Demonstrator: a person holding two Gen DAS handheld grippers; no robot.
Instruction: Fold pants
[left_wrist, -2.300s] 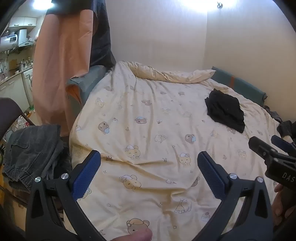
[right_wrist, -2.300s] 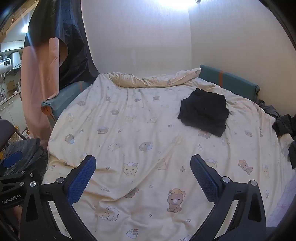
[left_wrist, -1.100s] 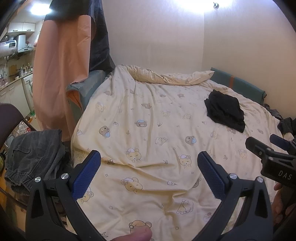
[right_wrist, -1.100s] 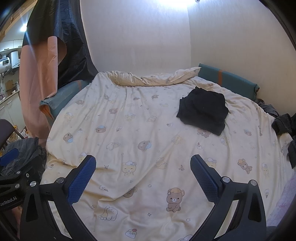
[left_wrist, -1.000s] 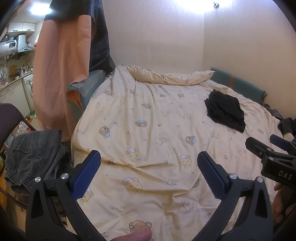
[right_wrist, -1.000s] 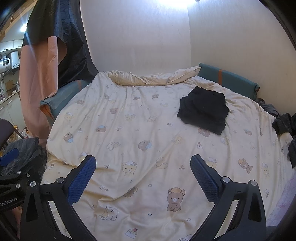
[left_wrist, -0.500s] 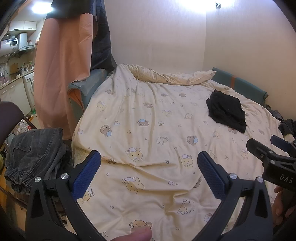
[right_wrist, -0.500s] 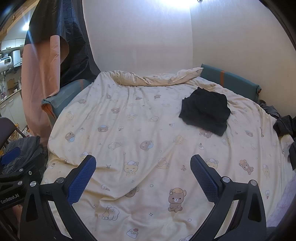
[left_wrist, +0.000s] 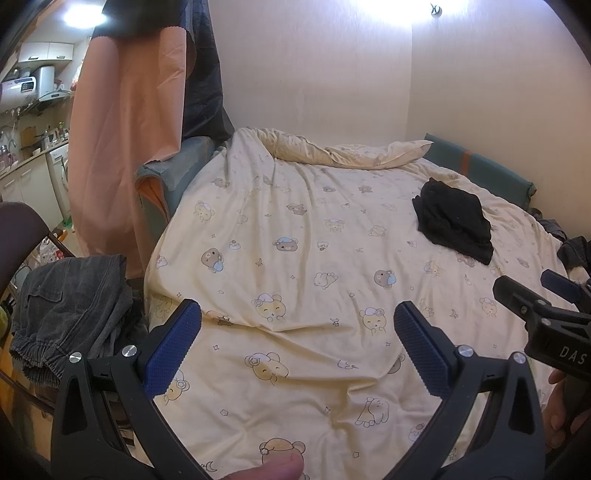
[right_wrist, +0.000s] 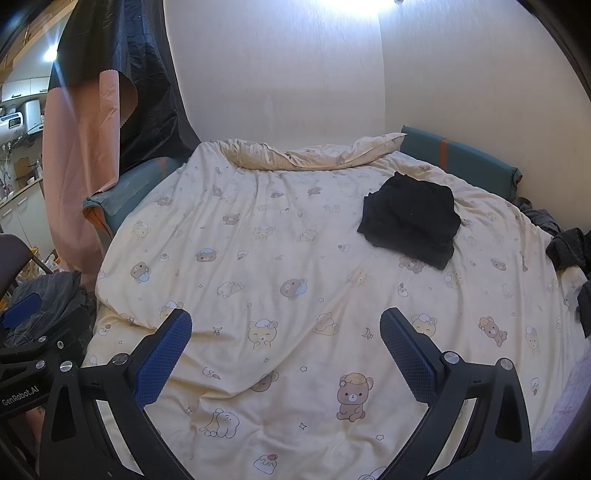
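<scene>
While both grippers, left gripper (left_wrist: 297, 334) and right gripper (right_wrist: 286, 341), are gaping wide, black folded pants (right_wrist: 410, 219) are lying far off at 1 o'clock. Only the left view is showing gray jeans (left_wrist: 70, 306) fully at 9 o'clock.

The right hand-held gripper (right_wrist: 286, 347) gapes empty above the duvet (right_wrist: 280, 258), folded black pants (right_wrist: 410, 218) beyond.
</scene>
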